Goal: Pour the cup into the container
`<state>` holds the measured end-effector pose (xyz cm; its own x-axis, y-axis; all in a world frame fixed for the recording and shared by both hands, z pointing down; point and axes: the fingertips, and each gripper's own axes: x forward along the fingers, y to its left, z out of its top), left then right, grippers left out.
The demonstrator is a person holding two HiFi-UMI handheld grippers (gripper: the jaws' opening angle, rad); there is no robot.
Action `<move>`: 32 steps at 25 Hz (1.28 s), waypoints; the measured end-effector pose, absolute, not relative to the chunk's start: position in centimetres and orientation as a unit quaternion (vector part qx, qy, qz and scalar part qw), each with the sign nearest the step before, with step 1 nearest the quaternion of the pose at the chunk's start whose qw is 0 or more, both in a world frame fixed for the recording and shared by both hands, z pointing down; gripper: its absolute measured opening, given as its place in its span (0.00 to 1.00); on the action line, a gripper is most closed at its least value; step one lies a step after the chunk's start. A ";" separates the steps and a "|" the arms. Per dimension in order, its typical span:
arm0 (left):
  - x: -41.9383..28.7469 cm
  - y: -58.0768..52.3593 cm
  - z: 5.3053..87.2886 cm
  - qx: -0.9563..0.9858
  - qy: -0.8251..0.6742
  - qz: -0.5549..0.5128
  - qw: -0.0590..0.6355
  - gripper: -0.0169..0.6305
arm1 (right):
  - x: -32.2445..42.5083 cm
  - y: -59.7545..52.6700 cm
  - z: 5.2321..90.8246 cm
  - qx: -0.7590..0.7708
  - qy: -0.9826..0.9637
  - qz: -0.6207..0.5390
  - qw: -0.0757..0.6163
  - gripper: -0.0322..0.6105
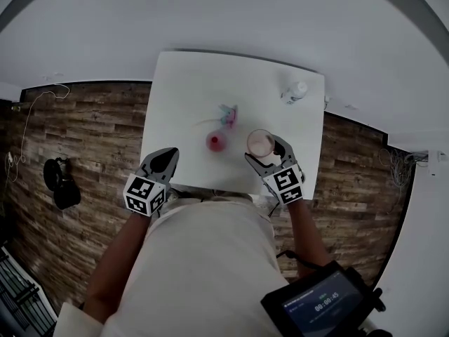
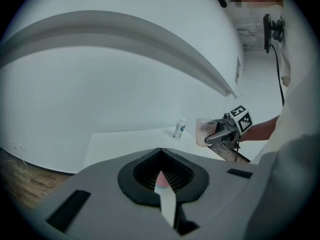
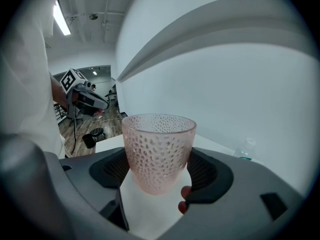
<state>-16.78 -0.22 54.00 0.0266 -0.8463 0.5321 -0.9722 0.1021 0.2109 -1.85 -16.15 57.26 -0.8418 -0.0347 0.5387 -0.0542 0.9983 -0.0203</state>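
A clear, pink-tinted dimpled cup (image 1: pixel 260 142) stands upright between the jaws of my right gripper (image 1: pixel 265 152), which is shut on it just above the white table (image 1: pixel 182 83). From the right gripper view the cup (image 3: pixel 159 149) fills the space between the jaws. A small red container (image 1: pixel 216 142) sits on the table just left of the cup. My left gripper (image 1: pixel 167 156) hovers at the table's front left edge, jaws shut with nothing held. In the left gripper view the cup (image 2: pixel 204 131) shows far right in the right gripper (image 2: pixel 220 134).
A small pink and blue item (image 1: pixel 228 114) lies behind the red container. A clear plastic bottle (image 1: pixel 296 91) stands at the table's far right corner. Wooden floor surrounds the table, with a dark object (image 1: pixel 59 181) lying on the left.
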 end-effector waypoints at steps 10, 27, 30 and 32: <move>-16.4 1.2 55.3 0.654 -0.678 0.114 0.315 0.04 | -1.5 -15.6 60.1 0.023 -0.956 0.009 0.294 0.61; -14.8 3.7 56.3 0.642 -0.674 0.097 0.351 0.04 | -1.4 -14.2 64.7 0.003 -0.946 0.004 0.323 0.61; -14.8 3.8 56.4 0.644 -0.671 0.099 0.353 0.04 | -1.8 -14.3 65.4 0.002 -0.946 0.004 0.325 0.61; -14.9 3.9 56.4 0.643 -0.672 0.099 0.353 0.04 | -1.9 -14.3 66.0 0.000 -0.944 0.004 0.329 0.61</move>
<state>-14.93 3.86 56.38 0.0762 -0.7942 0.6028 -0.9346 0.1537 0.3206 -1.92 -14.32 66.02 -0.7833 0.0022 0.6217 -0.0033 1.0000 -0.0076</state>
